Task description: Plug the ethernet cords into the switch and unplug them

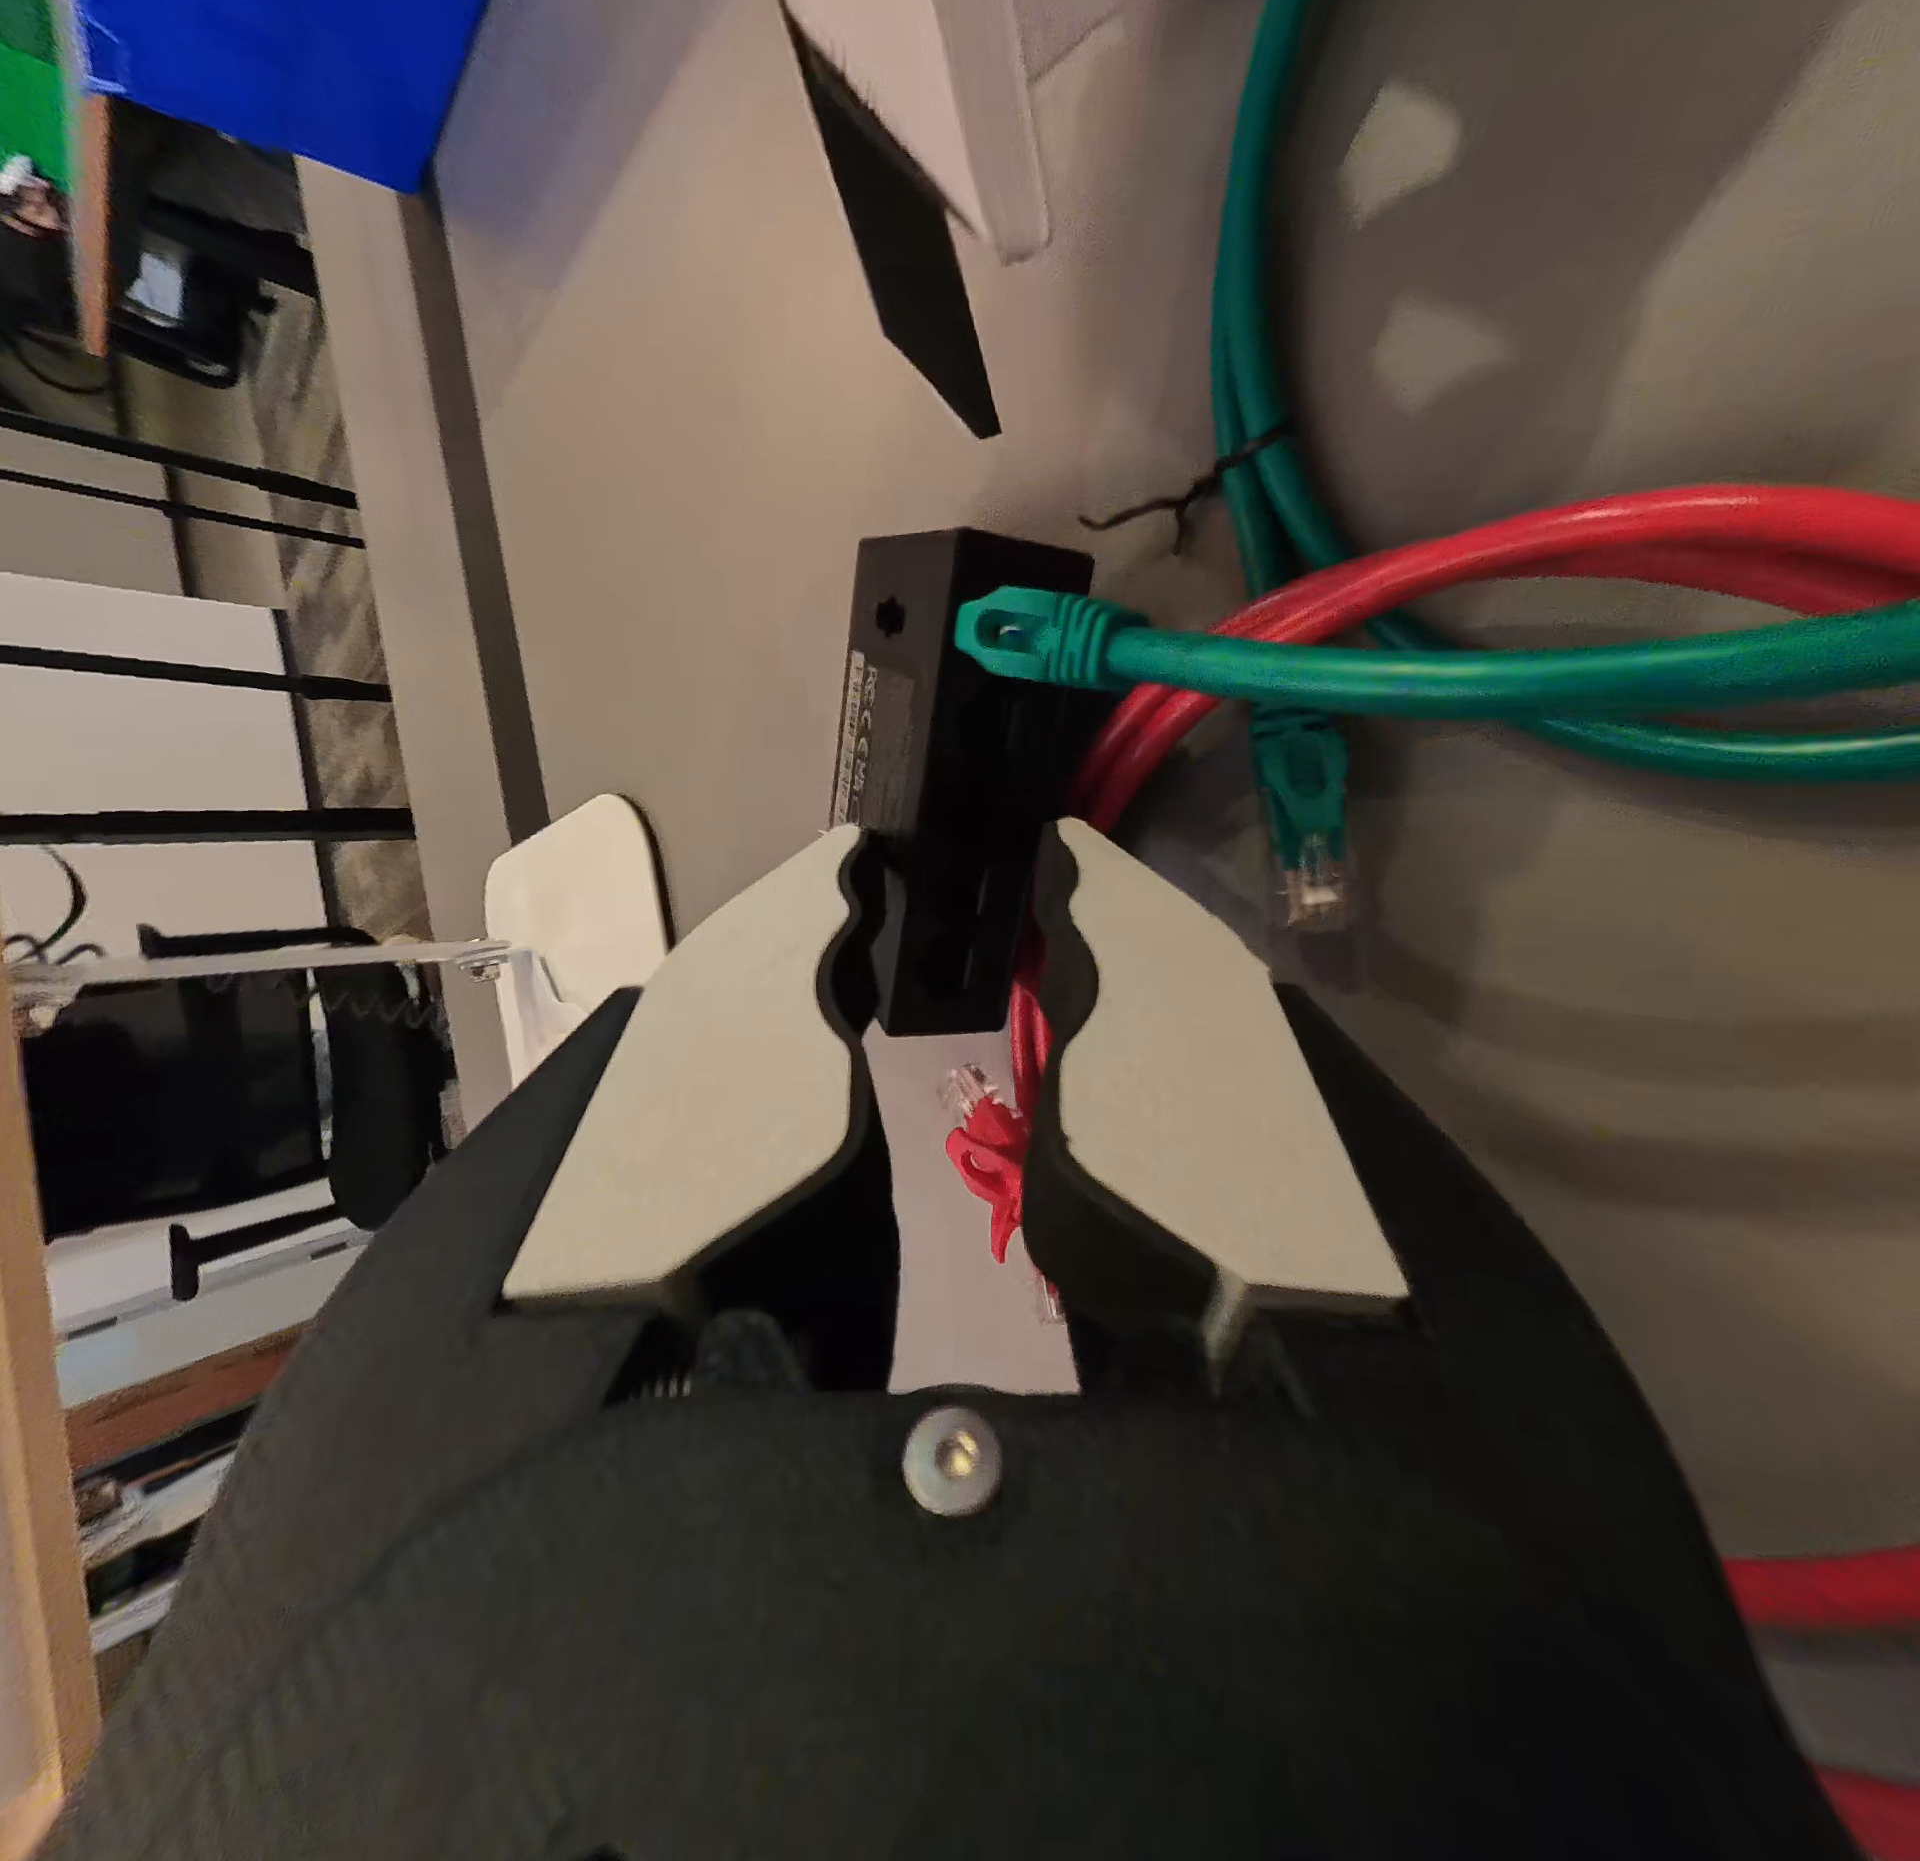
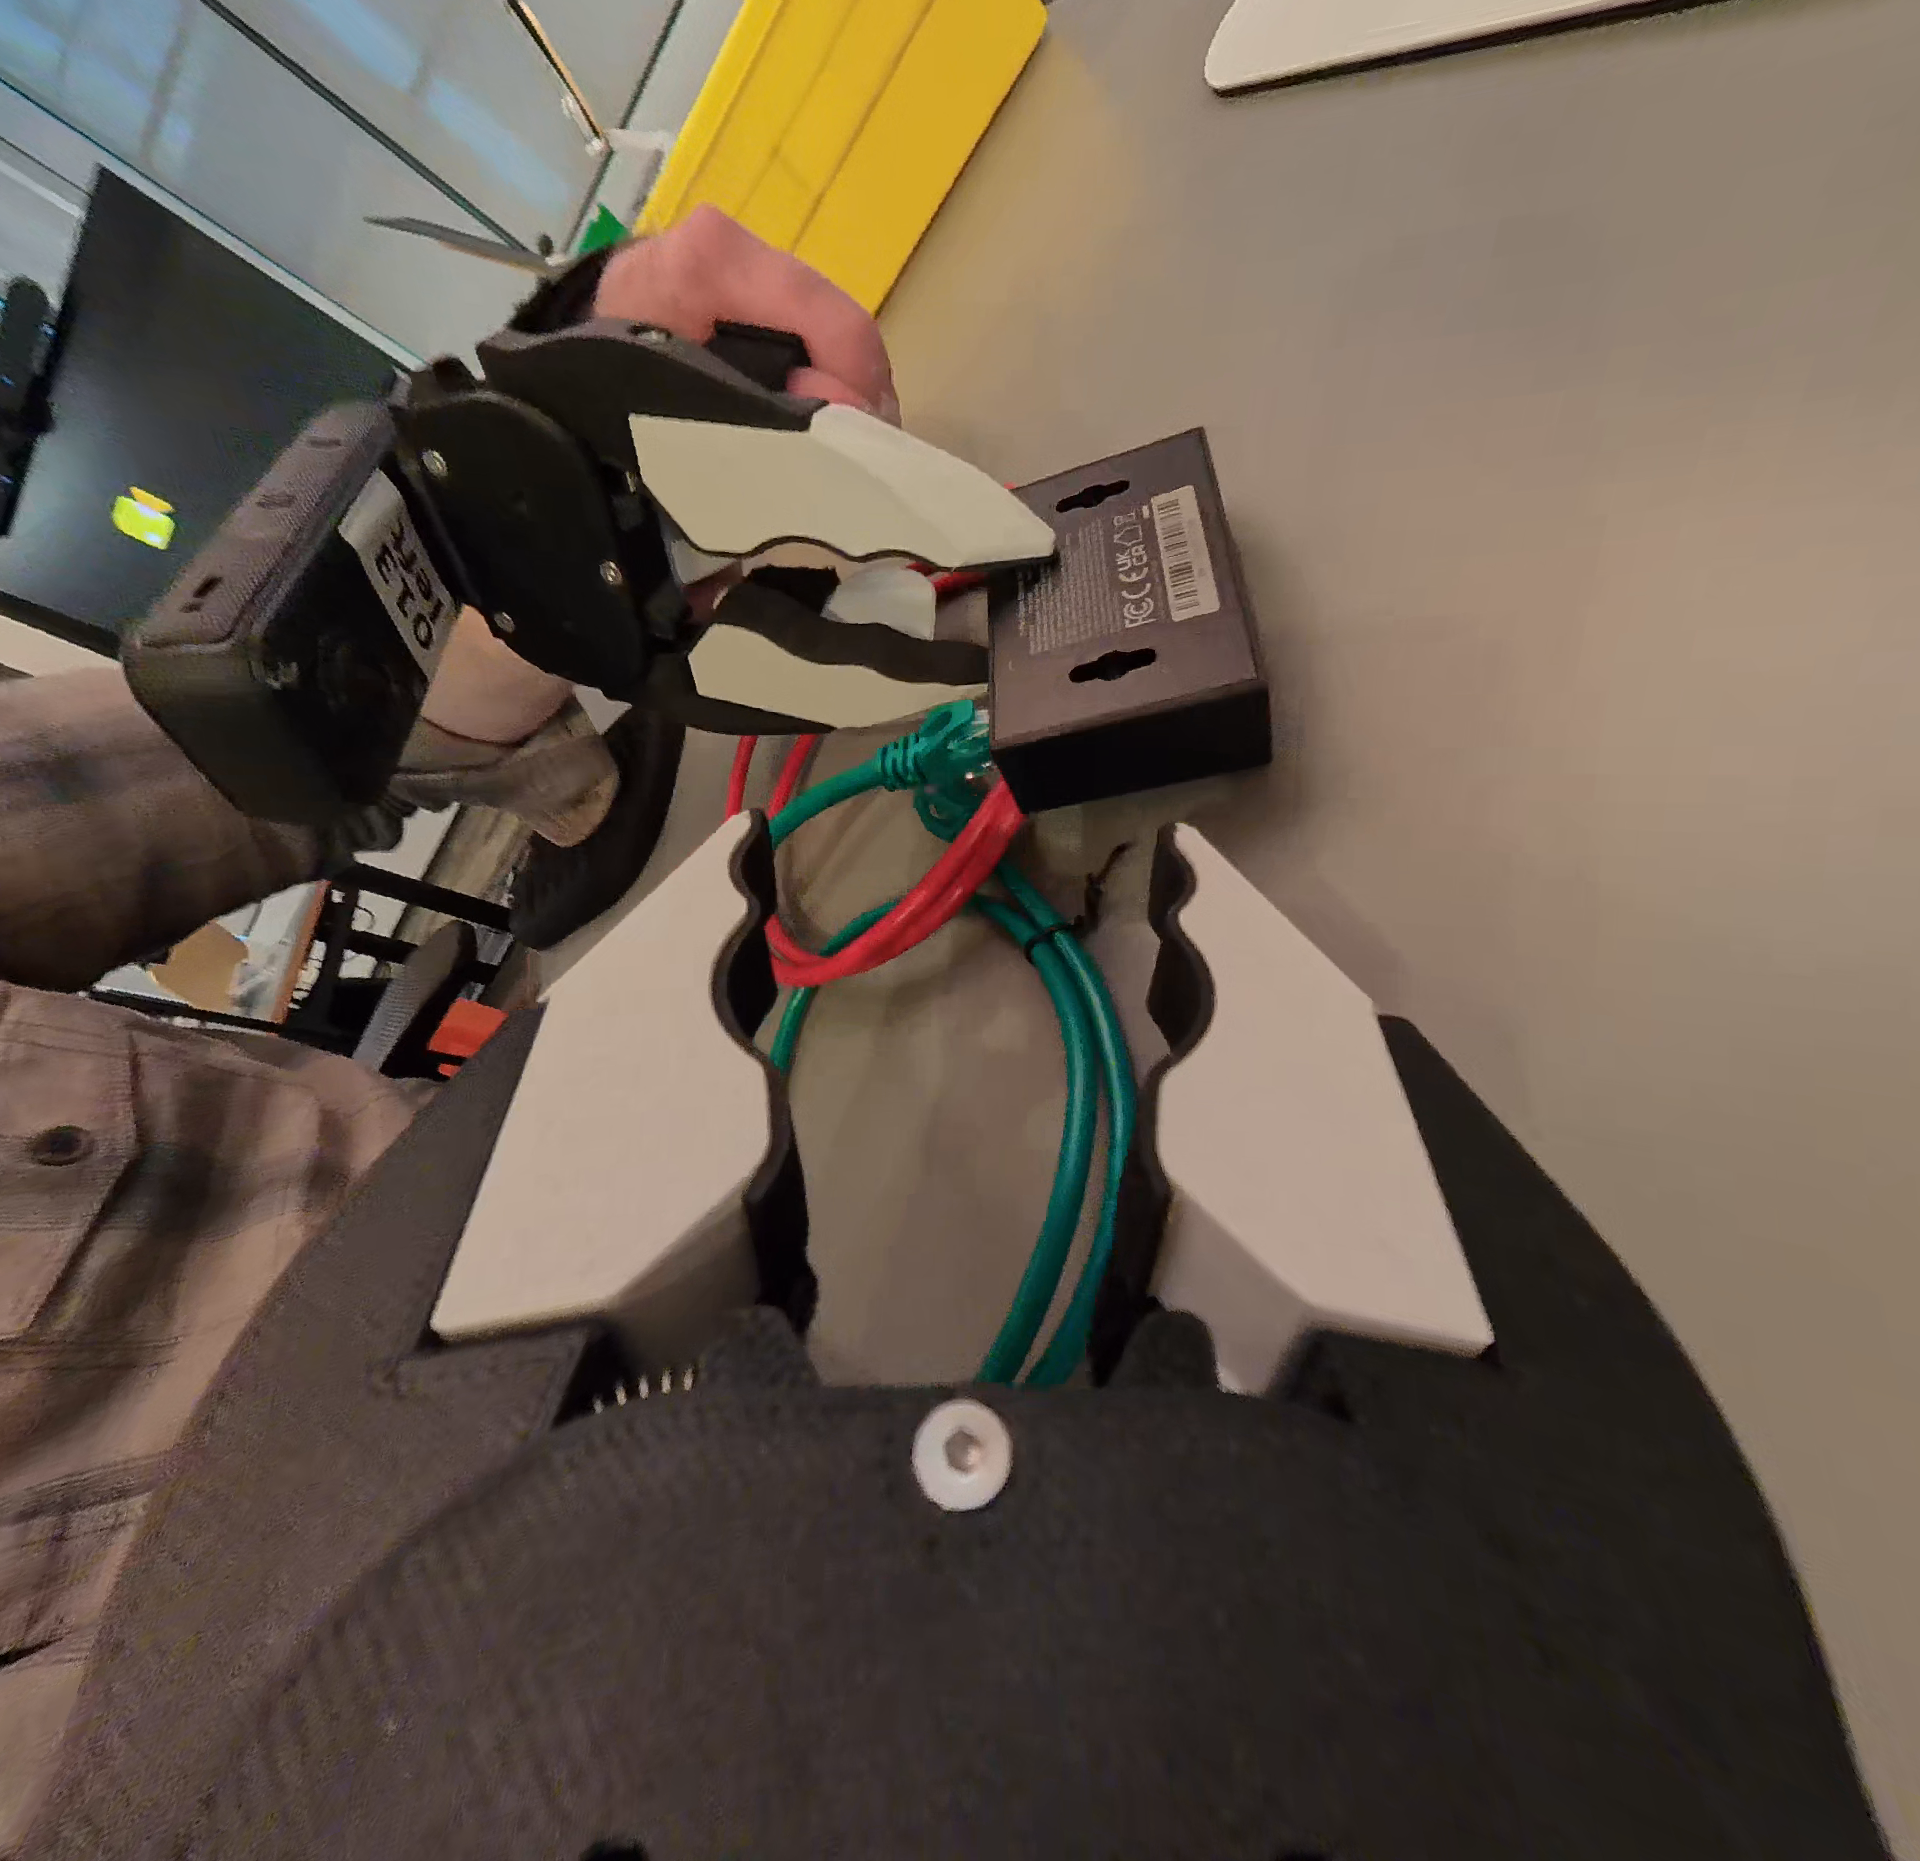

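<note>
Left wrist view: left tool (image 1: 951,918) clamps the boxy matte-black switch (image 1: 961,731); right tool (image 2: 961,928) gapes over glossy green cord (image 2: 1081,1136).

Left gripper (image 1: 951,938) showing black textured body, pale grey fingers (image 1: 727,1084) with wavy black pads, silver screw (image 1: 951,1460). Right gripper (image 2: 961,938) looking alike. Person wearing grey-brown buttoned shirt (image 2: 135,1136).

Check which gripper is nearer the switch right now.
Left. The left gripper has its jaws closed around the end of the black switch. The right gripper sits back from it, jaws open over the cable loops, not touching it.
</note>
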The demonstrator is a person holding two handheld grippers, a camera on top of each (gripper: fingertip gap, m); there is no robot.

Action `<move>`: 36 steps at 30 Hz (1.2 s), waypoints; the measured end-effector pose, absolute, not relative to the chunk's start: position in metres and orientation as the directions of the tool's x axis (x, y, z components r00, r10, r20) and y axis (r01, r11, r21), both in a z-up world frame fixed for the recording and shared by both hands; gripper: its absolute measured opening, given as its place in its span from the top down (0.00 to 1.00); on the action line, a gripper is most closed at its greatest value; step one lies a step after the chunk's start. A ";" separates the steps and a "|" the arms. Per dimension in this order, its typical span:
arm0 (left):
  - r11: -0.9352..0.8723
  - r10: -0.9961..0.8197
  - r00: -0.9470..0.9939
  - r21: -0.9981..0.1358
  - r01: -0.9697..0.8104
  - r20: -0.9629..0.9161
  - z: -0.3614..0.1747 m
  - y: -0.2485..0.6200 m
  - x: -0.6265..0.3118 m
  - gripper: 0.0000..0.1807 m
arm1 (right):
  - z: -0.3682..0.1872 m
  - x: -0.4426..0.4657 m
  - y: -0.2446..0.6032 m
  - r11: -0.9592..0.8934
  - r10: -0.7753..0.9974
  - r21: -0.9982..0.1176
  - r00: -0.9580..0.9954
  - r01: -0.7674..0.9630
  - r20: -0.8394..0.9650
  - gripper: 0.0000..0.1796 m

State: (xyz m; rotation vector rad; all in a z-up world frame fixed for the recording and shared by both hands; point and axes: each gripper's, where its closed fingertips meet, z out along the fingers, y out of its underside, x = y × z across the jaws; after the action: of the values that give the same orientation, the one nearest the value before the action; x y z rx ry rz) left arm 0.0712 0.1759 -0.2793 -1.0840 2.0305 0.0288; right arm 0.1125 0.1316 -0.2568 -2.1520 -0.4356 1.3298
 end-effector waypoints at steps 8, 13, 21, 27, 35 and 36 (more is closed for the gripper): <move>0.625 -0.662 -0.134 -0.445 -0.641 -0.737 -0.248 0.178 0.070 0.85 | -0.238 0.111 0.142 -0.812 0.473 -0.546 0.313 -0.208 -0.823 0.49; 0.667 -0.605 -0.027 -0.487 -0.563 -0.796 -0.207 0.172 0.073 0.86 | -0.221 0.112 0.160 -0.791 0.460 -0.498 0.190 -0.356 -0.867 0.38; 0.725 -0.524 0.153 -0.533 -0.437 -0.838 -0.135 0.158 0.095 0.86 | -0.130 0.097 0.181 -0.629 0.626 -0.428 -0.096 -0.650 -0.774 0.16; 0.758 -0.500 0.154 -0.516 -0.399 -0.852 -0.125 0.156 0.108 0.86 | -0.081 0.108 0.186 -0.547 0.726 -0.297 -0.267 -0.782 -0.634 0.24; 0.754 -0.550 0.154 -0.567 -0.333 -0.821 -0.118 0.151 0.115 0.85 | -0.072 0.118 0.182 -0.530 0.769 -0.202 -0.367 -0.823 -0.523 0.31; 0.755 -0.547 0.153 -0.565 -0.332 -0.823 -0.117 0.151 0.115 0.85 | -0.071 0.117 0.181 -0.524 0.777 -0.207 -0.365 -0.826 -0.513 0.29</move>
State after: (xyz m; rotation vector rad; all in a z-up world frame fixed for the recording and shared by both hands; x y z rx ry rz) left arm 0.1150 0.1509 -0.1171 -0.7650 1.4508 -0.1779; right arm 0.1171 0.1807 -0.0714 -0.6951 0.1039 2.0076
